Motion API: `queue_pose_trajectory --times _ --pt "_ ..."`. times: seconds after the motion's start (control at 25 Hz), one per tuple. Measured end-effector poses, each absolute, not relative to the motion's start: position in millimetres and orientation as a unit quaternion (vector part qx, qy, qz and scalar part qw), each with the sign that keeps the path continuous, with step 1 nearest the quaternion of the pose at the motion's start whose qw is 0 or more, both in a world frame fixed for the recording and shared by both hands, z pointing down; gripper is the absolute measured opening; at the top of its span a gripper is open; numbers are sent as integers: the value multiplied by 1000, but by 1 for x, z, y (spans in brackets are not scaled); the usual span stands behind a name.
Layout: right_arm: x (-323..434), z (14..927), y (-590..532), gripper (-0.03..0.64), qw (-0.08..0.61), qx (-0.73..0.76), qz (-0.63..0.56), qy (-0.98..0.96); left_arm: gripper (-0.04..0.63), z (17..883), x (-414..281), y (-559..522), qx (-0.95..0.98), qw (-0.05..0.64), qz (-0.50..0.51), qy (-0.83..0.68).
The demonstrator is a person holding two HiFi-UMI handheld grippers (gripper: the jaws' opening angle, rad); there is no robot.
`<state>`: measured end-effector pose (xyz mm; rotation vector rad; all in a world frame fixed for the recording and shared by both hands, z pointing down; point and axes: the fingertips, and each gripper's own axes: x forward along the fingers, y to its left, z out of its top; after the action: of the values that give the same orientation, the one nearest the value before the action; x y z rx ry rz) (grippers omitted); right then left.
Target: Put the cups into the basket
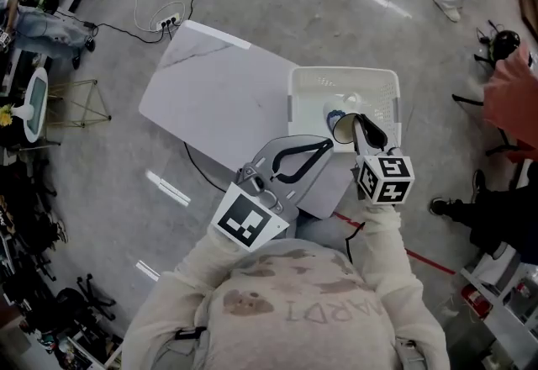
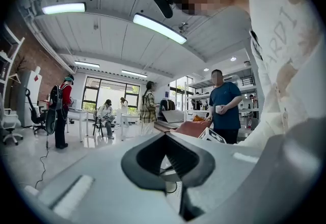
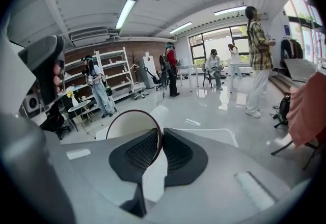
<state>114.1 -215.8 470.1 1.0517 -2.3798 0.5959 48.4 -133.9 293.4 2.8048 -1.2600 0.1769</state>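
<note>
A white basket [image 1: 382, 78] stands at the right end of the white table [image 1: 218, 91]. One white cup [image 1: 340, 110] lies inside it. My right gripper [image 1: 360, 129] hangs over the basket's near side, shut on the rim of a second white cup [image 1: 344, 132]. In the right gripper view this dark-rimmed cup [image 3: 130, 129] is pinched by its wall between the two pads, its mouth facing the camera. My left gripper [image 1: 318, 149] sits over the table's near edge, left of the basket. Its jaws meet at the tip [image 2: 165, 136] with nothing between them.
A power strip [image 1: 169, 22] with cables lies on the floor beyond the table. A small round side table [image 1: 34, 101] stands at the far left. People stand around the room, one close by at the right [image 1: 513, 95]. Shelves line the lower right corner.
</note>
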Motion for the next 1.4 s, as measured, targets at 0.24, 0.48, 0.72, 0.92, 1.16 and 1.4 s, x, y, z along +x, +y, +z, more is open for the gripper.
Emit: queue_pose_trajectory --times 0.24,0.48,0.72,0.92,1.16,1.4 --pt "78 541 -245 56 285 387 239 -844 2 329 13 -157 920 58 58 -384" --pt "56 607 -257 57 335 378 253 -825 2 361 -9 -174 925 77 53 -369" --pt "42 662 -266 57 387 357 252 -812 2 383 -23 -188 926 91 43 -364" --pt "35 703 -275 57 426 339 251 -800 2 396 -28 -201 927 94 33 -361" --pt "26 731 -285 58 459 319 249 -791 0 413 -27 -224 934 71 37 -347" --pt "27 759 -285 58 490 300 240 -783 1 426 -23 -248 938 67 34 -338"
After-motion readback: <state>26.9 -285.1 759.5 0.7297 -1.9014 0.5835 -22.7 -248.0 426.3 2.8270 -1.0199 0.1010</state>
